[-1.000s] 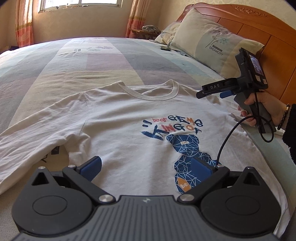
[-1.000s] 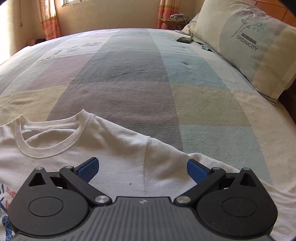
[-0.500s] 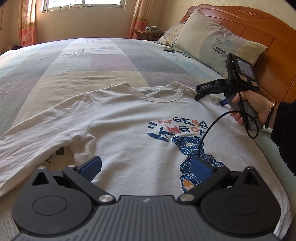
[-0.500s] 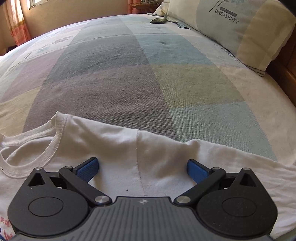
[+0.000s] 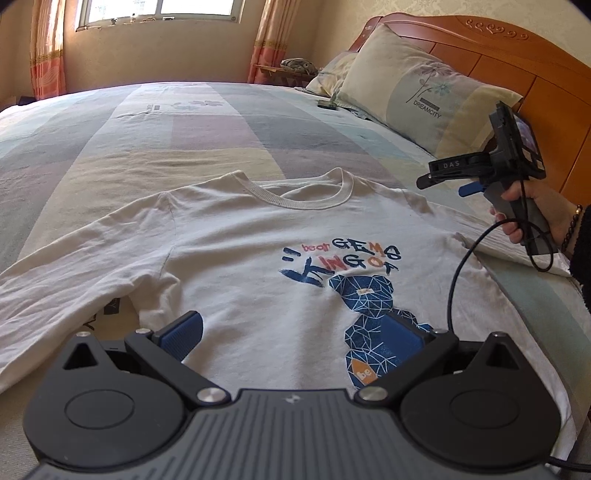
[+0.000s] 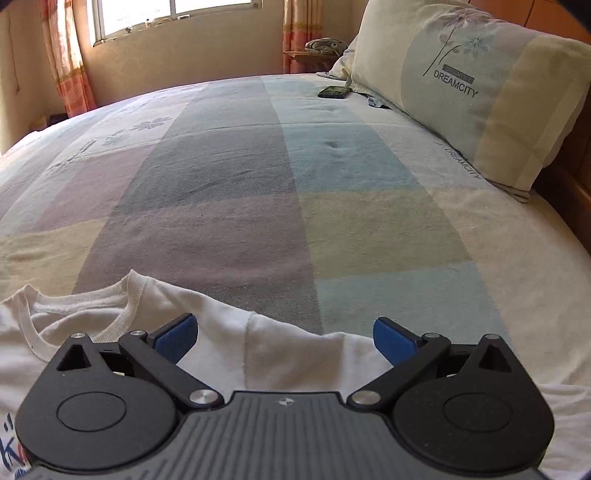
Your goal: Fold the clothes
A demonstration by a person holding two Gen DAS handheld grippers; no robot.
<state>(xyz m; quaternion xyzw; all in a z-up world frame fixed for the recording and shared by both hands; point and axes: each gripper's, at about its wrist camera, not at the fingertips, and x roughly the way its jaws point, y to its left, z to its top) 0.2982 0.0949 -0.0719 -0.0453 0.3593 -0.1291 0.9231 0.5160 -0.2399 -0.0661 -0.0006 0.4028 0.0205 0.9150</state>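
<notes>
Two grippers are held wide open, gripping nothing: the left gripper over the shirt's chest, the right gripper at three o'clock above its shoulder. The white shirt is spread flat on the bed.

A wide bed has a cover in pale coloured blocks. At the far right a pillow with the word DREAMCITY leans on the wooden headboard. A dark phone lies near the pillow. At the far wall, orange curtains hang beside a window.
</notes>
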